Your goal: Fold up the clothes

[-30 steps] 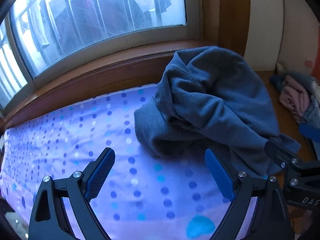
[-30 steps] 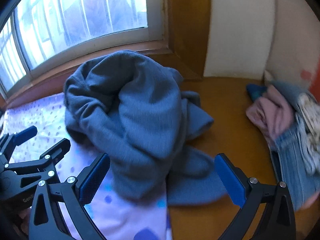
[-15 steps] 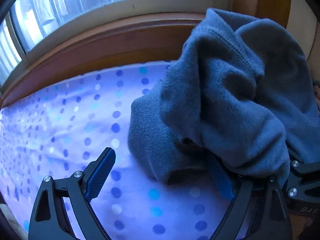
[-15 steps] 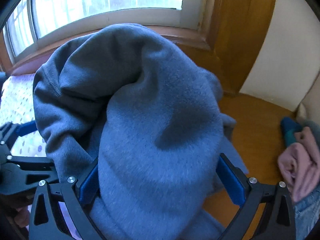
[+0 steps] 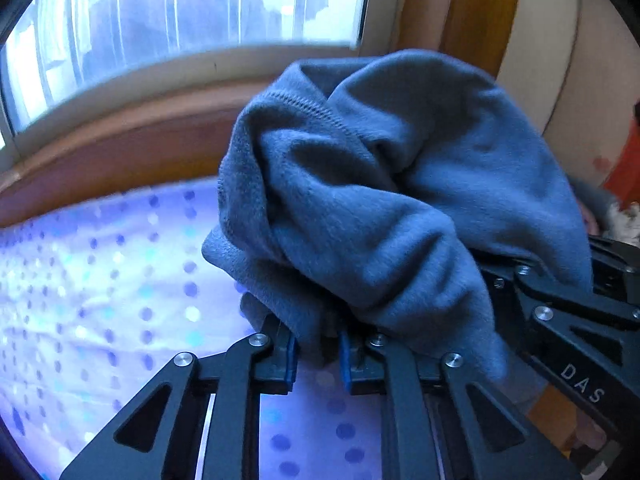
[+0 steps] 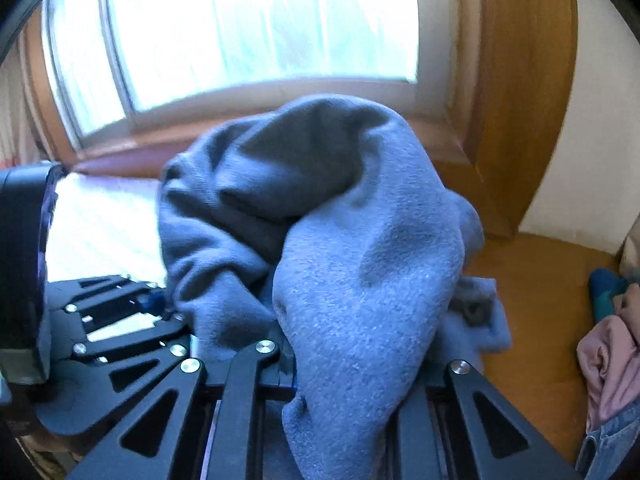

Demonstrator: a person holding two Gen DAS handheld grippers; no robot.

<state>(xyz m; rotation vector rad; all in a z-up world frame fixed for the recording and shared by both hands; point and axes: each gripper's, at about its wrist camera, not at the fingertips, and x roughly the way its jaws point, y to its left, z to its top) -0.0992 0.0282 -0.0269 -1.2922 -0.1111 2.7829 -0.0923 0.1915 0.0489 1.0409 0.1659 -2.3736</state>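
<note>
Garment: one grey-blue fleece sweatshirt (image 5: 392, 208), bunched into a tall crumpled heap. Nap is soft and slightly pilled; a stitched seam with a row of small holes runs across the upper left fold in the left wrist view. Deep creases fall from the peak toward both grippers. Orientation of sleeves or neck cannot be told — everything is gathered in.

Location: the heap sits at the right end of a lilac dotted sheet (image 5: 100, 300), just below the wooden window sill (image 5: 120, 160), with its right part over the bare wooden surface (image 6: 540, 300). The window (image 6: 260, 28) is bright behind it. Off to the right, well apart from the sweatshirt, lies a pile of other clothes (image 6: 608, 356) — pink fabric, something teal, denim.

Left gripper (image 5: 318, 354): jaws closing, drawn in near each other, with a fold from the heap's lower left edge caught between the blue pads (image 5: 345, 356). Fabric fills the gap. It points downward at a slant toward the sheet.

Right gripper (image 6: 344, 368): jaws closing, a thick lobe of fleece between the fingers, draping over them and down toward the camera. The right pad is hidden by cloth; only a sliver of blue shows at the left finger. It too points slanting downward.

The two grippers are just beside each other, each visible at the edge of the other's view, both on the near, lower edge of the heap.
</note>
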